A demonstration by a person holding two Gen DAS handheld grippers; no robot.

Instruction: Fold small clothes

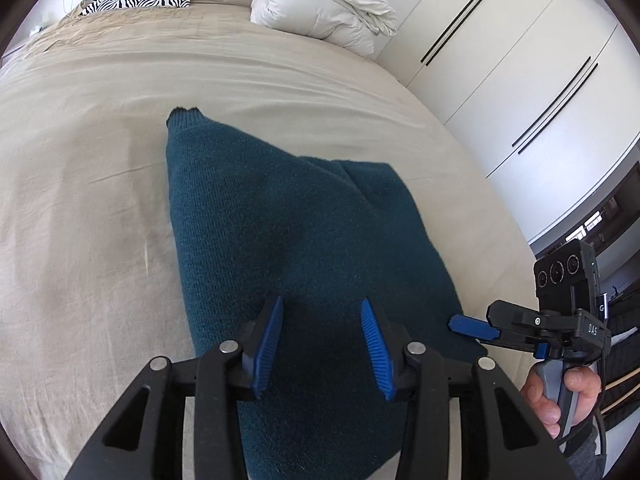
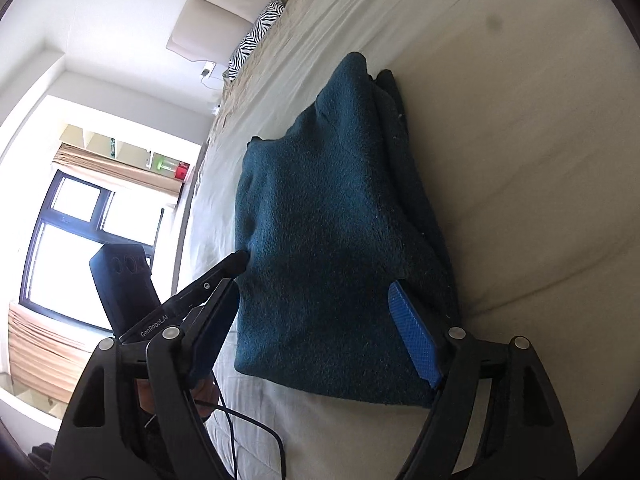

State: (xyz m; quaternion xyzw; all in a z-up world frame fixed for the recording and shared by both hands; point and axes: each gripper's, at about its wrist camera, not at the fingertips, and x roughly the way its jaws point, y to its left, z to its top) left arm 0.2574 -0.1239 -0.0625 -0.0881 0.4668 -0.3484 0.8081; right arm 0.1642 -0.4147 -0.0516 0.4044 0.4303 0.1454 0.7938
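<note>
A dark teal knit garment (image 1: 288,240) lies folded in a thick stack on the beige bed sheet (image 1: 80,200). My left gripper (image 1: 322,312) is open, its blue fingers spread just above the garment's near part. My right gripper (image 1: 474,326) comes in from the right at the garment's edge. In the right wrist view the garment (image 2: 332,220) fills the middle, and the right gripper (image 2: 316,304) is open wide with one finger on each side of the stack. The left gripper (image 2: 236,260) shows at the garment's left edge.
A white rolled duvet (image 1: 320,4) and a zebra-print pillow (image 1: 140,0) lie at the head of the bed. White wardrobe doors (image 1: 520,60) stand to the right. A window (image 2: 68,248) is on the far side. A cable (image 2: 256,432) hangs by the bed edge.
</note>
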